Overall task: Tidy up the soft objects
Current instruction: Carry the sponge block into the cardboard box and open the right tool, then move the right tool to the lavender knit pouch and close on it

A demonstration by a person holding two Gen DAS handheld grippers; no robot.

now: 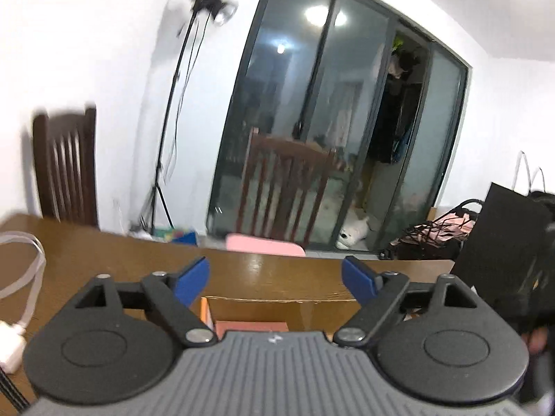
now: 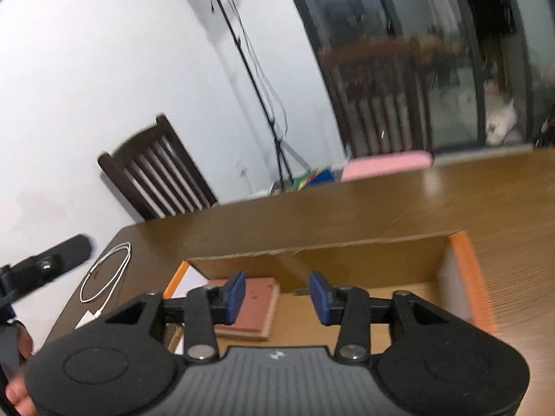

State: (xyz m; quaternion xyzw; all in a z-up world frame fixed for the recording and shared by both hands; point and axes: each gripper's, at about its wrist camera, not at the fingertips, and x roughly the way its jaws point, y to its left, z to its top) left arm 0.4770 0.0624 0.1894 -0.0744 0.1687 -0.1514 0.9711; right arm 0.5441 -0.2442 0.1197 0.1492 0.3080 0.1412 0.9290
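An open cardboard box (image 2: 466, 270) with orange edges sits on the brown wooden table (image 2: 381, 204). Inside it lies a flat reddish-pink sponge pad (image 2: 258, 308) on a tan base, at the left end. My right gripper (image 2: 276, 296) is open and empty, hovering over the box. My left gripper (image 1: 275, 279) is open wide and empty above the table; the box's far wall (image 1: 277, 303) and the reddish pad (image 1: 251, 327) show just below it.
A white cable (image 2: 105, 274) and charger (image 1: 8, 345) lie on the table's left side. Two dark wooden chairs (image 1: 284, 187) (image 2: 156, 170) stand behind the table, one with a pink cushion (image 2: 386, 164). A black bag (image 1: 499, 242) stands at the right. A tripod (image 1: 170, 121) stands by the wall.
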